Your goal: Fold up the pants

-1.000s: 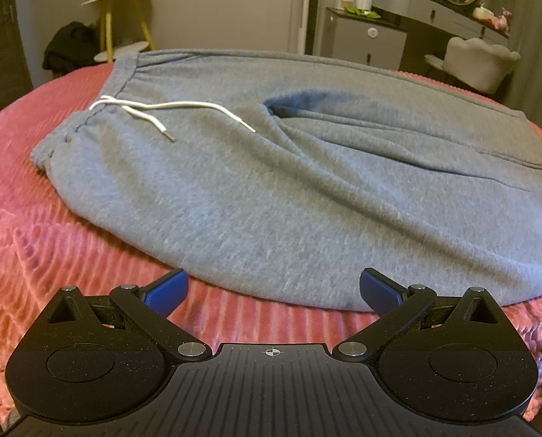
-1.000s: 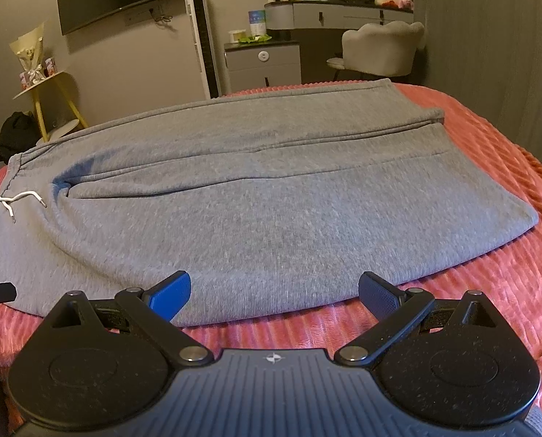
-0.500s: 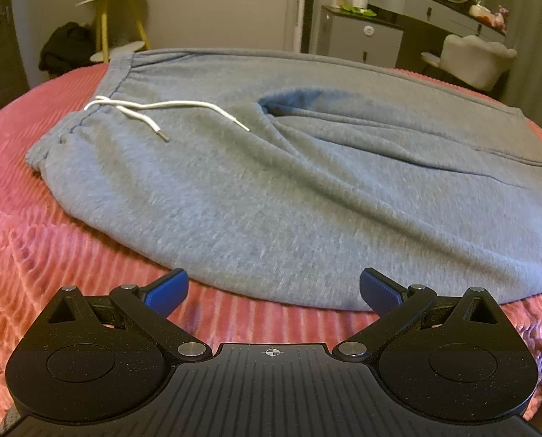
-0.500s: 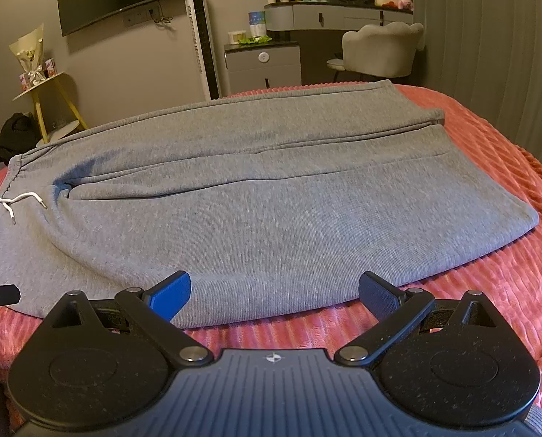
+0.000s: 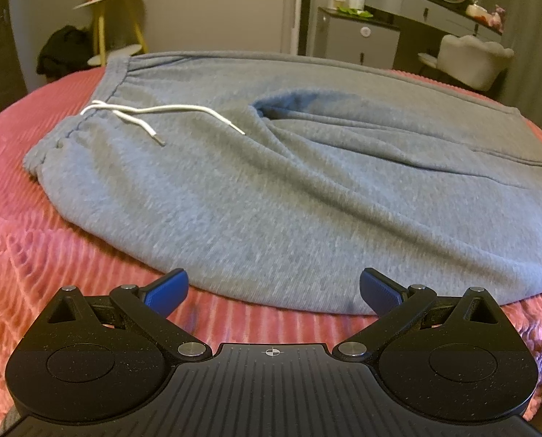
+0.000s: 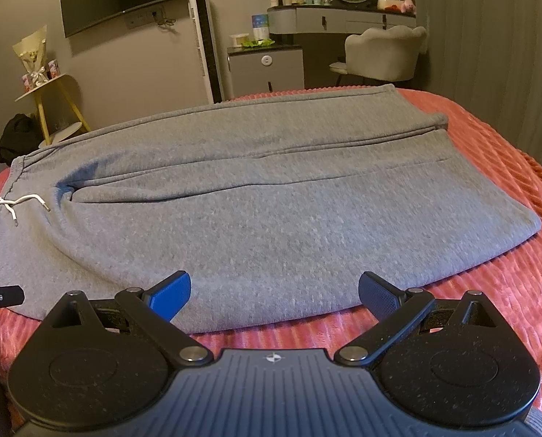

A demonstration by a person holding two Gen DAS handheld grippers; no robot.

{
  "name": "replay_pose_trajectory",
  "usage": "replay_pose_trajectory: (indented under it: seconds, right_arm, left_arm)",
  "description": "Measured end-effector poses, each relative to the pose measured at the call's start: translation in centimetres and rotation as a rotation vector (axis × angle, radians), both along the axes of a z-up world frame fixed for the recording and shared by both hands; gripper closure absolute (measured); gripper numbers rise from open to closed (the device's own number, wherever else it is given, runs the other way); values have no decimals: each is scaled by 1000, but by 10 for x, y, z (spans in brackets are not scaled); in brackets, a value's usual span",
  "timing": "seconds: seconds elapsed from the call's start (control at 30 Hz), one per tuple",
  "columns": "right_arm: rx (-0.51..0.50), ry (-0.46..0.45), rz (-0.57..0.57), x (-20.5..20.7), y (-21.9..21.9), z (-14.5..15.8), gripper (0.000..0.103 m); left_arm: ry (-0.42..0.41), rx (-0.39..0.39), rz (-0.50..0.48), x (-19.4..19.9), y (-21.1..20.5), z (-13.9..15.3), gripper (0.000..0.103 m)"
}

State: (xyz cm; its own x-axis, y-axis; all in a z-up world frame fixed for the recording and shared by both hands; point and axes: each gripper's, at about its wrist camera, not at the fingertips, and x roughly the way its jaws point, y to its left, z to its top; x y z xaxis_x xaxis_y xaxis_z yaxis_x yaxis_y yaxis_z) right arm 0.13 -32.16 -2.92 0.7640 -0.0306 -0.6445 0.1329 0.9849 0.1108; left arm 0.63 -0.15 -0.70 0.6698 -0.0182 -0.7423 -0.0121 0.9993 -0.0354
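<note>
- Covering most of the frame: pink ribbed bed [image 5: 23,247], w/ grey pants [image 5: 289,196] spread flat across it, waistband to the left.
- Left tongs [image 5: 273,289] & right tongs [image 6: 274,291]: both spread wide, empty, at pants' near edge.
- White drawstring [image 5: 154,111] lies loose near waistband.

Count, taken from my two tools: one pair of grey pants [image 6: 256,211] on one red bed [image 6: 507,273], with one white drawstring [image 5: 154,114] showing two loose ends. Beyond the bed: one chair [image 6: 383,54], one yellow stool [image 5: 107,18].
</note>
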Motion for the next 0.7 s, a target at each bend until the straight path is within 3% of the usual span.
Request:
replay_pose_trajectory:
  seconds: [0.7]
  right_arm:
    - [-7,15,10,19,6,-8,4]
  left_arm:
    - [26,-15,11,12,3,-6,0]
